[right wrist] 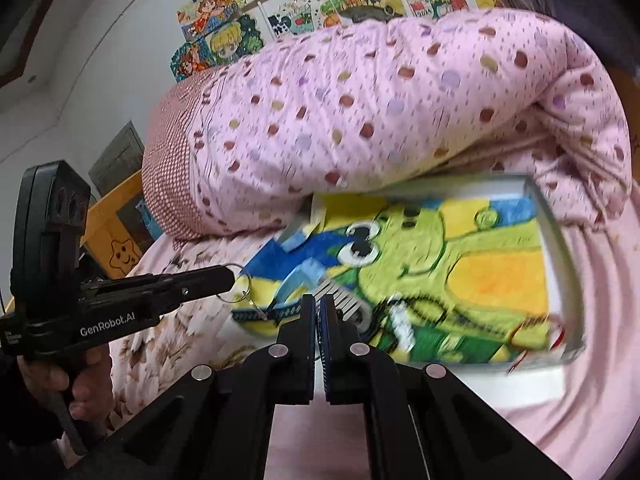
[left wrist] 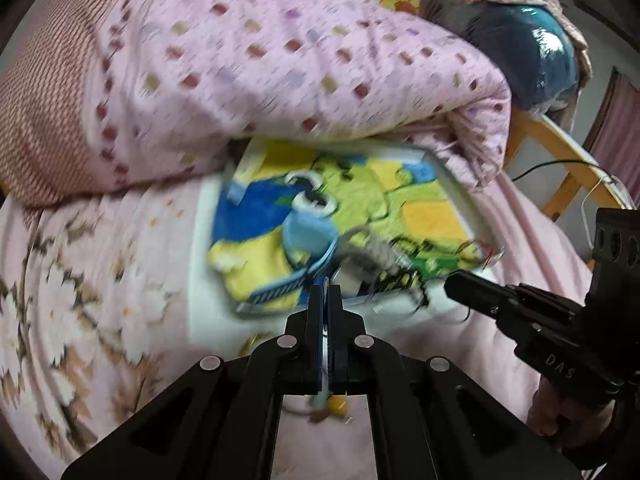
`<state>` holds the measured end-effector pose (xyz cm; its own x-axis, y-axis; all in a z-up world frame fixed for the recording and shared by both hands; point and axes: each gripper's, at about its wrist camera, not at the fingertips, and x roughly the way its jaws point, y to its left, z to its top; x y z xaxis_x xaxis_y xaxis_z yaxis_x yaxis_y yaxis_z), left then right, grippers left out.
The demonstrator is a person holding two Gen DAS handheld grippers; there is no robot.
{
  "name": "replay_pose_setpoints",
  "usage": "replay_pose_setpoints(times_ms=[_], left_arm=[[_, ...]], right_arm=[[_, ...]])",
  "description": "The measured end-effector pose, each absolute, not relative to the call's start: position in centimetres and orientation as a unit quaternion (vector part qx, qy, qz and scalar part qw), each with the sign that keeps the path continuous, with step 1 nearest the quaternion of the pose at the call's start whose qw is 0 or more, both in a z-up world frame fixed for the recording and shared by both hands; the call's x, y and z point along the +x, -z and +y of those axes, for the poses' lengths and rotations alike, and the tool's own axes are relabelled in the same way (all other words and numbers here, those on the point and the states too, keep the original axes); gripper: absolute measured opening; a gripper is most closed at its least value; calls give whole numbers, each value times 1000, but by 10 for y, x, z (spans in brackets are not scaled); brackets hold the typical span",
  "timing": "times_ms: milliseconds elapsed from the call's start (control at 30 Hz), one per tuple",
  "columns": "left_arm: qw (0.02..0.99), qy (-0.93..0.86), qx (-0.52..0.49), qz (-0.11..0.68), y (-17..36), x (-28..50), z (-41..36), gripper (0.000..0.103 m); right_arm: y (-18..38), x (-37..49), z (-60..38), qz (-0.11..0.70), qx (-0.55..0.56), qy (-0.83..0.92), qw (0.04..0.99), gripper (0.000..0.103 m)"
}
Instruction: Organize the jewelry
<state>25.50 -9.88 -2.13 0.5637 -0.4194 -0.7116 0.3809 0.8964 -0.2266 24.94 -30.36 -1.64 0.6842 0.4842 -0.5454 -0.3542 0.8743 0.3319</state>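
Hovering above the bed [left wrist: 100,280], both grippers are closed: left gripper [left wrist: 326,292] pinches a thin ring [right wrist: 236,284]; right gripper [right wrist: 317,304] appears empty, near the tray [right wrist: 560,248] front edge.

Brightness: soft, even indoor light in both views; colours read clearly, no dim corners on the bed.
Light source: cannot tell; nothing lit directly.
Glare: a bright highlight on the shiny blue rounded thing [left wrist: 554,56] at the upper right of the left wrist view.
Shadows: faint, mainly under the fold of the dotted pink quilt [right wrist: 380,120].
Blur: strong motion smear across the frog picture tray [left wrist: 424,152] and the quilt's dots in the left wrist view; milder in the right wrist view.
Sharp parts: the left claw [left wrist: 327,292] and right claw [right wrist: 318,304] stay crisp.
Distortion: fisheye bending, dark rounded corners.
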Motion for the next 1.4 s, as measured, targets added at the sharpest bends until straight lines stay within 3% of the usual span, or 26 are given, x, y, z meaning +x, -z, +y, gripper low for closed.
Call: replay_pose_setpoints(times_ms=[367, 800, 867, 933, 967, 1033, 1100, 1167, 1233, 1267, 1333, 1400], left_arm=[[887, 250, -56, 383, 3, 308, -139, 0], [862, 230, -63, 447, 54, 342, -161, 0], [862, 225, -59, 451, 56, 341, -161, 0], [860, 222, -59, 455, 57, 341, -160, 0], [860, 221, -59, 457, 56, 342, -160, 1], [862, 213, -58, 457, 55, 341, -158, 11], [866, 202, -65, 452, 52, 339, -154, 39], [872, 201, -78, 439, 46, 335, -148, 43], [879, 192, -72, 430, 39, 331, -145, 52], [882, 188, -70, 427, 36, 328, -144, 61], [892, 183, -67, 409, 27, 320, -140, 67], [901, 176, -65, 391, 18, 313, -136, 80]], right_arm=[[21, 295, -335, 326, 112, -195, 918, 3], [64, 298, -354, 375, 106, -133, 911, 4], [62, 297, -352, 373, 97, -126, 914, 10], [59, 294, -354, 365, 97, -118, 919, 37], [58, 292, -354, 360, 99, -116, 920, 41], [54, 289, -356, 351, 103, -111, 924, 44], [48, 285, -356, 344, 103, -106, 927, 45], [39, 278, -357, 329, 102, -102, 933, 47], [29, 270, -357, 313, 102, -96, 939, 63], [23, 264, -358, 302, 104, -93, 943, 65], [13, 251, -359, 283, 108, -86, 949, 75], [1, 238, -358, 268, 105, -79, 954, 80]])
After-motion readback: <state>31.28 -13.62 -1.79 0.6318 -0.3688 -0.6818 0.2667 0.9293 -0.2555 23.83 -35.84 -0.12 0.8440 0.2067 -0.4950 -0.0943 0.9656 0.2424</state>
